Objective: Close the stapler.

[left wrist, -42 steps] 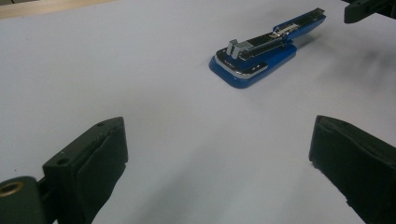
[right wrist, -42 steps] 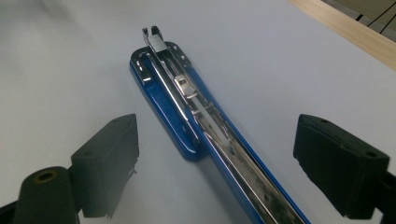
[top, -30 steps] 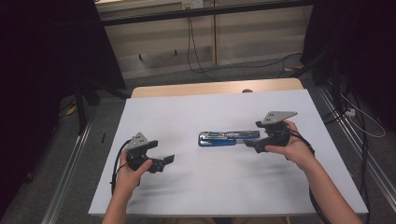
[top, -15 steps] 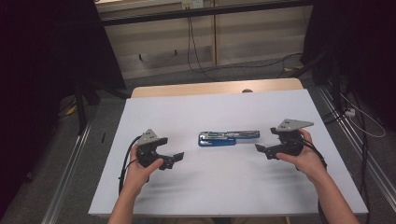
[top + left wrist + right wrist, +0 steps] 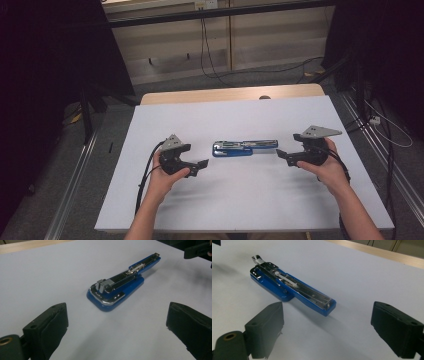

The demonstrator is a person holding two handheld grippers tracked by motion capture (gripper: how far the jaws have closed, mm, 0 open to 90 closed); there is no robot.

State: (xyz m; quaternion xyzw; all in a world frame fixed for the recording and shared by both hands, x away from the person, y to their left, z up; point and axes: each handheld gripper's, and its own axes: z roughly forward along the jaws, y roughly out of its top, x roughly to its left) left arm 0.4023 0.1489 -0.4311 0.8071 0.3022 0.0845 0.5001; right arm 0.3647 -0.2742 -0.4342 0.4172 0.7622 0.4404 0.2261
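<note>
While both sets of jaws gape wide and empty | left gripper [image 5: 204, 163] and right gripper [image 5: 280, 153] flanking blue stapler [image 5: 244, 147], swung open flat, mid-table [image 5: 225, 110] | approach level, pinch base end squarely, steady far arm.

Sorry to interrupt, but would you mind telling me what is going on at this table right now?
A person sits at a white table with a handheld gripper in each hand. A blue stapler, swung fully open and lying flat, rests in the middle. The left gripper and right gripper sit on either side of it, both pointed inward with jaws open and holding nothing. Neither touches the stapler.
</note>
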